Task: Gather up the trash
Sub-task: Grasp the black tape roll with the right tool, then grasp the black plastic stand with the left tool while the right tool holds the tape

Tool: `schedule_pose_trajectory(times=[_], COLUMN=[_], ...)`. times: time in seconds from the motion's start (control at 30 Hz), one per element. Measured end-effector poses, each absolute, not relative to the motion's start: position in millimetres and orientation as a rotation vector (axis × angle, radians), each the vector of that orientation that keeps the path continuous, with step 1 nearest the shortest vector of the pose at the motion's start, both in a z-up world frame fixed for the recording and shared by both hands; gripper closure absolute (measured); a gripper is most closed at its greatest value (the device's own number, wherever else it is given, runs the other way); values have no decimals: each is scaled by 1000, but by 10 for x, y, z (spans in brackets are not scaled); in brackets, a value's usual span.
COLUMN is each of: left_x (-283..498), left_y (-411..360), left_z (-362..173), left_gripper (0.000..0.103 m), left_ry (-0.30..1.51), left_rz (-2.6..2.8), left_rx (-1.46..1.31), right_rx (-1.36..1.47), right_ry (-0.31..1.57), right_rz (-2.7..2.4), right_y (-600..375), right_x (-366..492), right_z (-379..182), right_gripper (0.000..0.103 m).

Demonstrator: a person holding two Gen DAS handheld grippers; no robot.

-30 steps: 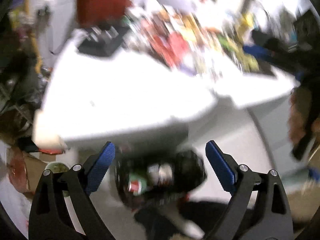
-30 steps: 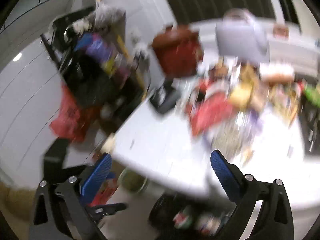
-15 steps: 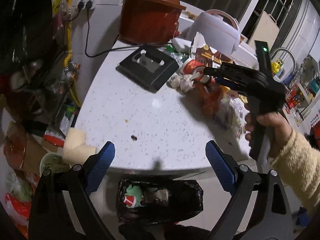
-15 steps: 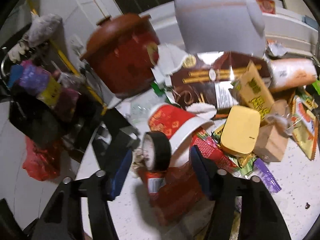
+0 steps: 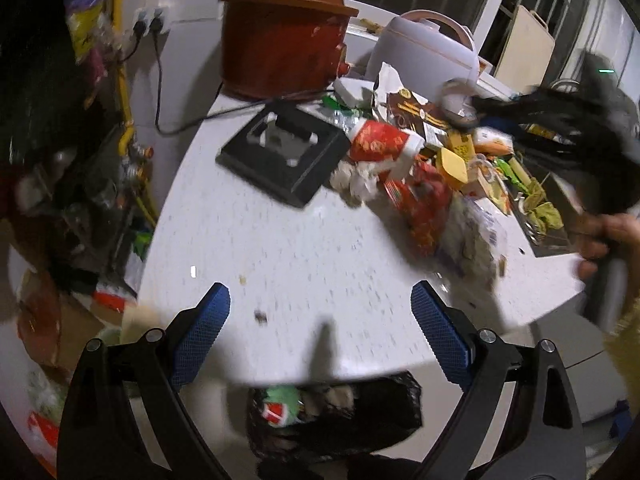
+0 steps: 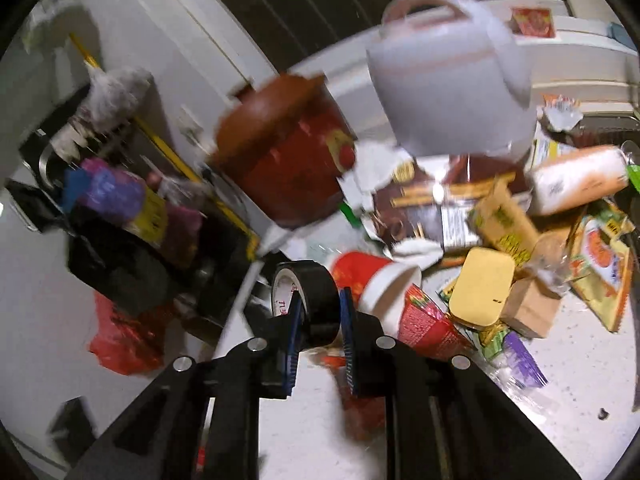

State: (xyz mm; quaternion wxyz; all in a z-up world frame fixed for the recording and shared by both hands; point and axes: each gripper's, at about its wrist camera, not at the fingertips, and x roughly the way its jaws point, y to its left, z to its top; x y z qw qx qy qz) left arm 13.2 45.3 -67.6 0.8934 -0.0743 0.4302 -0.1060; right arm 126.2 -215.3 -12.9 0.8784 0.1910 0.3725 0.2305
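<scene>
My right gripper point(image 6: 318, 314) is shut on a black tape roll point(image 6: 310, 300) and holds it lifted above the white counter point(image 6: 580, 364). In the left wrist view the tape roll point(image 5: 456, 102) shows blurred at the tip of the right gripper, above the trash pile. The pile holds a red paper cup point(image 5: 380, 142), red wrappers point(image 5: 424, 204), crumpled tissue point(image 5: 356, 180) and a yellow box point(image 5: 452, 164). My left gripper point(image 5: 320, 320) is open and empty over the counter's front edge. A black trash bag point(image 5: 332, 412) with rubbish in it stands on the floor below that edge.
A red clay pot point(image 5: 280, 36) and a white rice cooker point(image 5: 424, 48) stand at the back of the counter point(image 5: 260, 240). A black scale point(image 5: 284, 152) lies in front of the pot. Cluttered shelves and bags fill the left side. A sink lies at the right.
My right gripper has shut on the black tape roll and lifted it off the pile. My left gripper has moved forward over the counter edge, staying open.
</scene>
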Motion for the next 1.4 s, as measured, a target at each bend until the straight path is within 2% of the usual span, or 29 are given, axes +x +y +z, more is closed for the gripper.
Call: schedule_pose_trajectory(times=[0.17,0.33,0.4,0.53,0.57,0.6,0.63,0.67,0.7,0.73,0.77,0.93,0.97,1.0,1.03,1.07,1.1,1.27,1.33,1.37,1.4], left_x=[792,1391,1614,1775,1798,1807,1817,1829,1846,1874,1897,1877,1911,1942,1976,1987,1992,2186,2286,2340,2378], left_y=[323,92,49,66,80,91,104,154,204,258,303,371,344,314,234,190,139,-23,-46,-47,-36], left_z=[-774,-878,-1003,-1091,-1081,-1068,-1049,-1004,-962,-924,-904,-810,-805,-806,-827,-810,-787,-912,-1015,-1067,-1099], left_gripper=[13,13,13,14,19,33,41,58,86,97,103,103,96,76,62,42,39,39,48,61,68], left_ry=[914,954,1026,1044,1042,1035,1025,1020,1021,1033,1047,1041,1057,1064,1061,1046,1034,1113,1165,1196,1215], left_rz=[-163,-212,-274,-273,-288,-293,-290,-317,-343,-368,-358,-376,-375,-364,-361,-356,-359,-394,-401,-408,-411], left_rx=[-19,177,214,304,320,333,348,329,295,254,243,272,294,326,351,389,404,422,424,412,398], right_rx=[433,445,469,506,511,517,523,532,541,547,553,545,539,536,537,537,539,554,555,558,563], right_ry=[718,736,745,751,754,755,756,756,757,757,756,748,748,747,748,749,751,756,749,744,741], right_rz=[481,439,426,391,385,377,373,369,367,366,367,398,401,403,406,408,407,405,397,391,384], right_y=[-2468,-2662,-2736,-2924,-2956,-2986,-3014,-3036,-3051,-3060,-3063,-2992,-2974,-2959,-2945,-2934,-2923,-2931,-2961,-2986,-3013], right_x=[887,673,622,488,466,443,430,419,412,401,398,405,410,415,420,427,429,396,372,356,343], right_z=[104,19,-30,-114,-132,-150,-163,-176,-185,-196,-200,-166,-158,-155,-156,-161,-169,-192,-173,-166,-166], right_gripper=[84,84,84,84,84,84,84,84,84,84,84,83,83,83,83,83,83,83,83,83,83])
